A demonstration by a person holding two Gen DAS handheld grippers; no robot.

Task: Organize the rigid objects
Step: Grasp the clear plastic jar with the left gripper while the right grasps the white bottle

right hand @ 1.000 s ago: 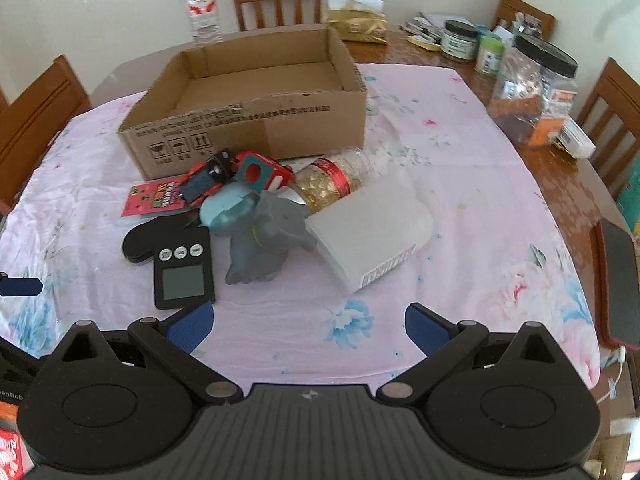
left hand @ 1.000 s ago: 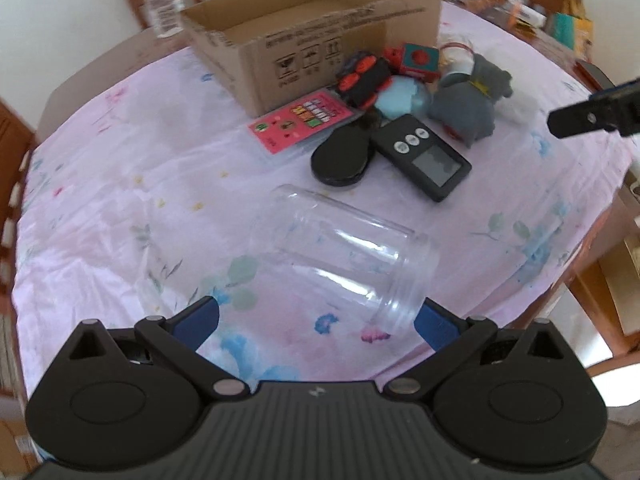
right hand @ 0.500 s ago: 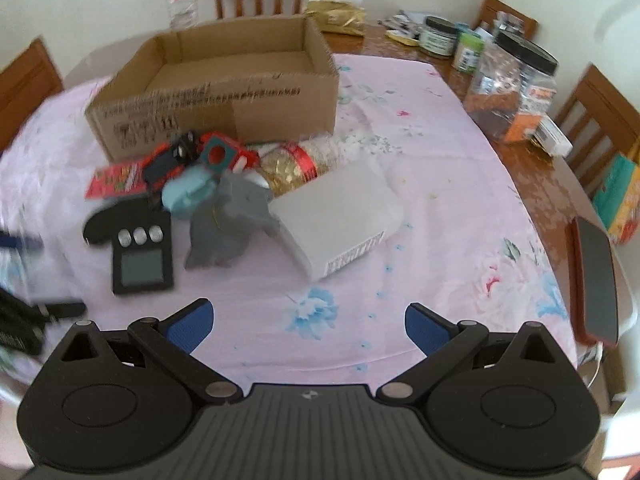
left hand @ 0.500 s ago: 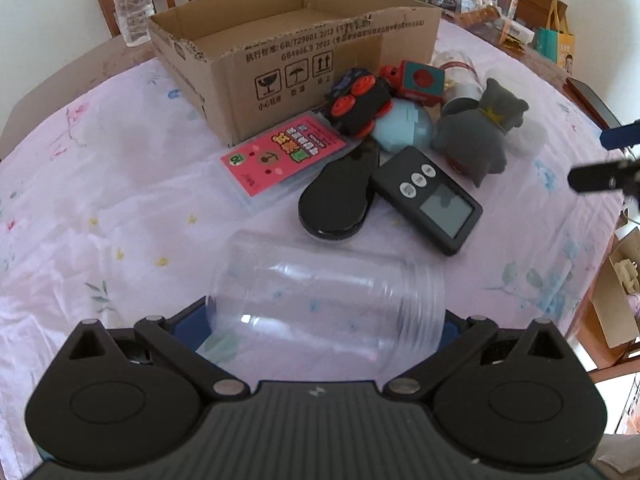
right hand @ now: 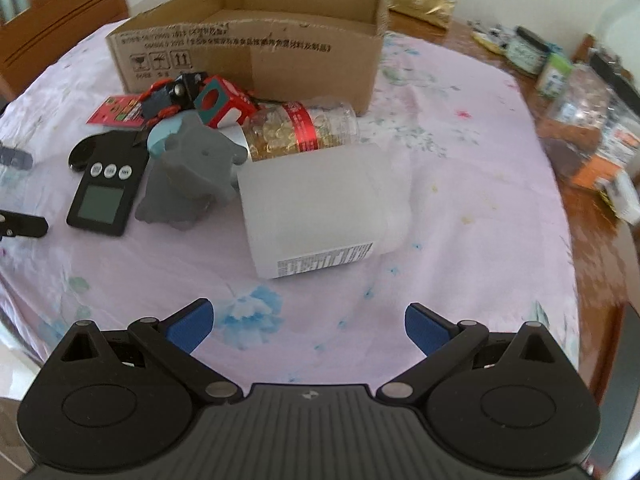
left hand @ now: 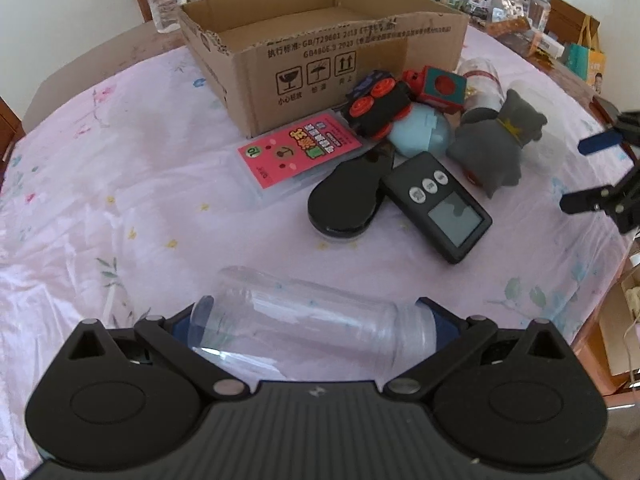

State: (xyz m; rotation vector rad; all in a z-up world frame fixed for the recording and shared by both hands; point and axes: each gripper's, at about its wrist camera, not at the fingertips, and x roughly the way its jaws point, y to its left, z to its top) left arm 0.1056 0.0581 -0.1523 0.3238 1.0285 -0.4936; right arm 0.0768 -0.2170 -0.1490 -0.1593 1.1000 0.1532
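The left gripper point(left hand: 314, 330) has its two blue fingers pressed against the ends of a clear plastic jar point(left hand: 308, 326), which lies sideways between them, so it is clamped on the jar. If the jar is lifted from the flowered tablecloth point(left hand: 120, 208) I cannot tell. The right gripper point(right hand: 308, 326) has its fingers wide apart and holds nothing; it hangs above the cloth, near a white box point(right hand: 320, 204) that lies on its side. Beyond the jar are a black timer point(left hand: 438, 206), a black oval case point(left hand: 346, 198), a pink card pack point(left hand: 300, 152) and a grey toy animal point(left hand: 498, 140). A toy car point(left hand: 378, 106) and a bottle of golden capsules point(right hand: 300, 128) lie just before the open cardboard box point(left hand: 320, 48), which looks empty.
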